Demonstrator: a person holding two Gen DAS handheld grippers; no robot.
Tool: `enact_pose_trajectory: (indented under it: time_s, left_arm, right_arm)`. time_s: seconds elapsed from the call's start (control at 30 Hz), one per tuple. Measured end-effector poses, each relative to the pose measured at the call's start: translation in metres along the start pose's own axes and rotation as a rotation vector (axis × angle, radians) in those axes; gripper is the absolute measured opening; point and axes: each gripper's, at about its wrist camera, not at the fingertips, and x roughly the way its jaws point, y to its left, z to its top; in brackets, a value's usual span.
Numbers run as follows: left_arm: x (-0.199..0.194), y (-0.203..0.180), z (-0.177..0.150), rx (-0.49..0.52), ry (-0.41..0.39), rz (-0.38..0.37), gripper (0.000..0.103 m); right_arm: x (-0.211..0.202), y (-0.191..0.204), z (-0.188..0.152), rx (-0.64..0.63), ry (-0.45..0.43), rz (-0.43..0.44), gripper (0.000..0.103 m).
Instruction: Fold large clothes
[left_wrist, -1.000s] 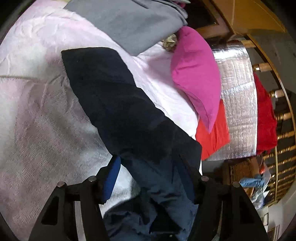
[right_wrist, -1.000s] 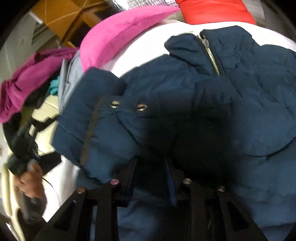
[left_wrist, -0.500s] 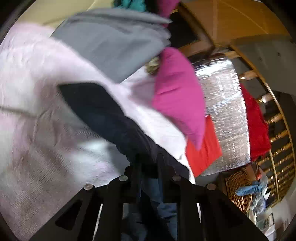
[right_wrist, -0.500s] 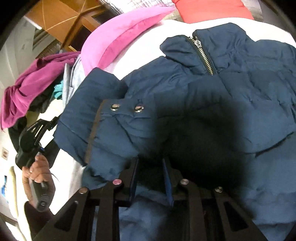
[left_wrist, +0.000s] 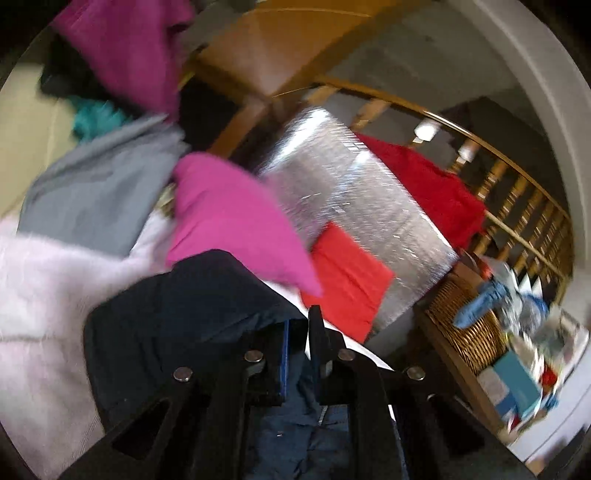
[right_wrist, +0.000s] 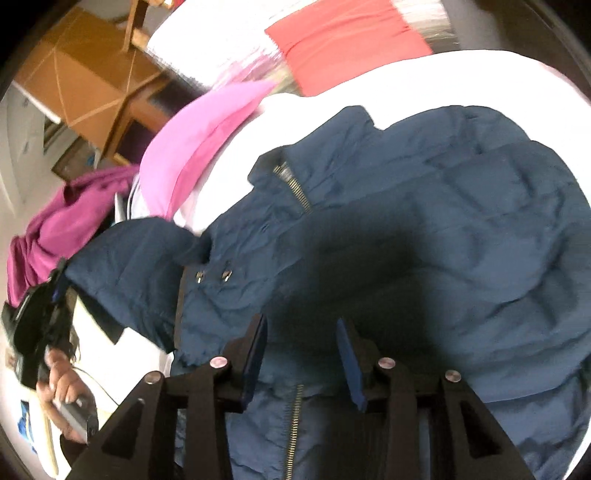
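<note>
The navy puffer jacket is being folded on the white fleece blanket, with the pink pillow lying just beyond its collar. Compared with a second ago, the left gripper is no longer spread around the sleeve: its jaws are now being pressed nearly together, with navy fabric pinched between them. The sleeve, earlier stretched flat away from the pillow across the blanket, is now being lifted and carried in towards the jacket body, and the left wrist view is being swung upward, so that the pillow, the silver foil panel behind it and the wicker basket beyond are being brought into sight with motion blur.

The right gripper, which was being held narrowly over the jacket front on the near side from the pillow, is now being spread wide, with nothing gripped between its blue pads; the zipper and snap buttons are lying undisturbed ahead of it.

Judged from this, the sleeve fold is being begun, while the body is being left free on the blanket.
</note>
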Motion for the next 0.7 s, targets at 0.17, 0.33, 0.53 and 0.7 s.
enact_pose_trajectory:
  time_s: [0.17,0.33,0.53,0.7]
  left_arm:
    - [0.003,-0.061,-0.021,0.191,0.034,-0.101,0.010]
    - [0.056,-0.105,-0.089,0.350,0.292,-0.177,0.010]
    - [0.132,-0.085,-0.184,0.403,0.795,0.002,0.025]
    - [0.109,-0.073,-0.157,0.335,0.800,-0.065,0.037]
  right_arm:
    - [-0.021,-0.024,0.007,0.059,-0.079,-0.015,0.042]
    - [-0.033,-0.044,0.016,0.121,-0.109,-0.049,0.042]
    - [-0.043,-0.068,0.026,0.202,-0.137,-0.081,0.052]
    - [-0.049,-0.064,0.029,0.208,-0.140,-0.026,0.062]
